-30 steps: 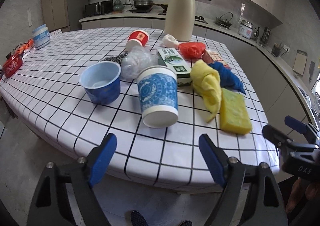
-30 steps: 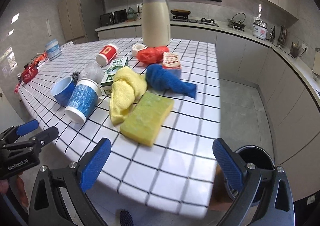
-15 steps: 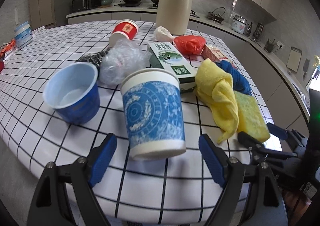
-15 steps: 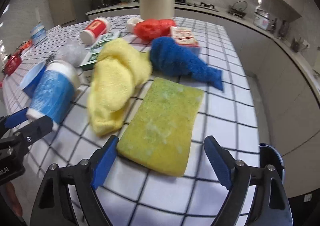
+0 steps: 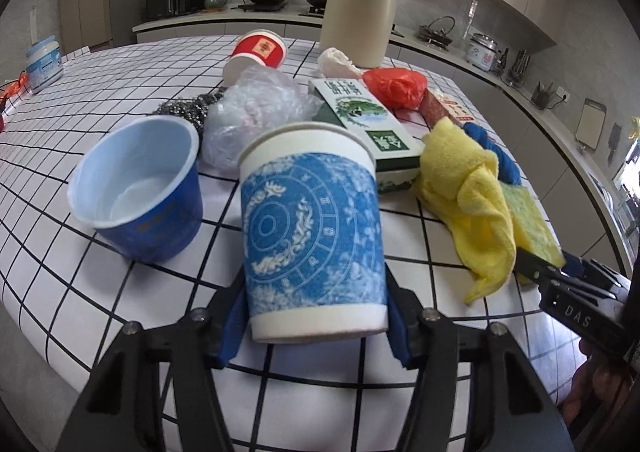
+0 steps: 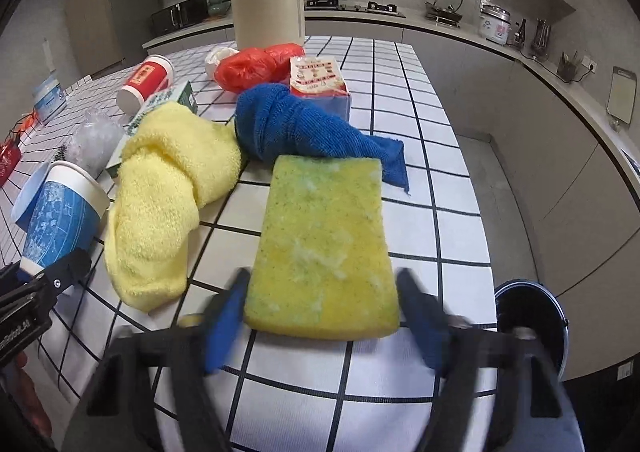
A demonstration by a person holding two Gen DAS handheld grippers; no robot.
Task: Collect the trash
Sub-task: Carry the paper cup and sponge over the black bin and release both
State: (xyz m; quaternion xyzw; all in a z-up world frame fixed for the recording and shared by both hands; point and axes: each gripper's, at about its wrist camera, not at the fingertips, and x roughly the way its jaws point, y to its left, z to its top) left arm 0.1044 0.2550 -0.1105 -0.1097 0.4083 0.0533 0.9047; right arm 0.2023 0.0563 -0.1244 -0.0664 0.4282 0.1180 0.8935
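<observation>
left gripper (image 5: 316, 326) fingers clasp upside-down blue-patterned paper cup (image 5: 314, 236); thin wall may crush | right gripper (image 6: 322, 322) fingers closing beside yellow sponge (image 6: 324, 248), contact unclear; may squirm loose

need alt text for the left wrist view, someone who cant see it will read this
The left gripper has just closed around the base of an upside-down blue-patterned paper cup on a white grid-patterned table. A blue tub sits left of it, a yellow cloth and sponge to the right, where the right gripper reaches in.
</observation>
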